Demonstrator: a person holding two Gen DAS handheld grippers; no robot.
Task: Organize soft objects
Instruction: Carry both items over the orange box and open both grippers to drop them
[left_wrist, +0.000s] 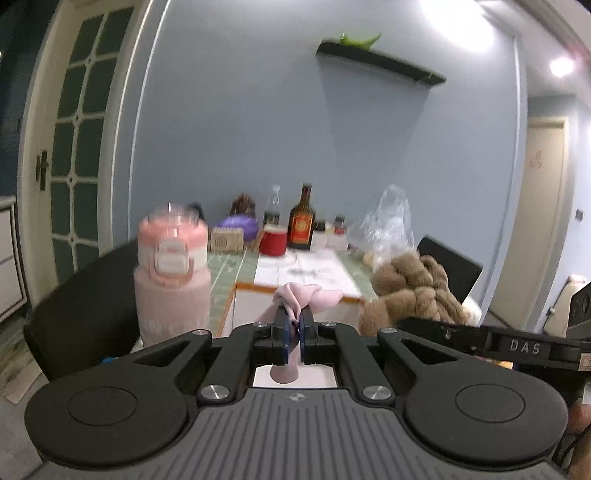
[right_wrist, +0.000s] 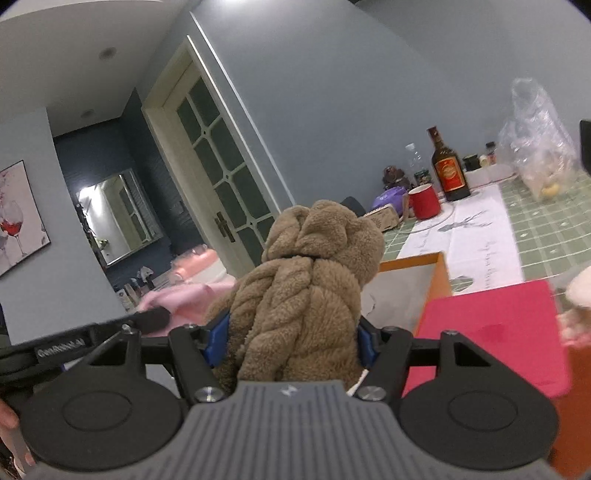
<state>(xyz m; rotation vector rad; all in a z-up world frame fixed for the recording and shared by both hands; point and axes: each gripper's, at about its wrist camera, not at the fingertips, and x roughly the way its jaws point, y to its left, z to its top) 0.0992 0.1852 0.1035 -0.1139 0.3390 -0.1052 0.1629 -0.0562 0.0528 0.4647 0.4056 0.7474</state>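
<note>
1. Left wrist view: my left gripper (left_wrist: 294, 325) is clamped tight on a pink cloth (left_wrist: 306, 297), bunched above the fingertips, one end hanging down, over an orange-edged box (left_wrist: 236, 295). "DAS" reads on my other gripper.
2. Right wrist view: my right gripper (right_wrist: 293, 334) grips a brown plush toy (right_wrist: 306, 280), upright, possibly a bear, above the box; jaws wide around it.

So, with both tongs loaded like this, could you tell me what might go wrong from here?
1. The left tongs pinch only a thin fold of the soft pink cloth; it could slip free.
2. The bulky brown fleece knitted bundle fills the right tongs and hides what lies ahead, so it might miss the orange-rimmed white box.
3. The tall pink water bottle stands close to the left tongs; a swing could topple it.
</note>
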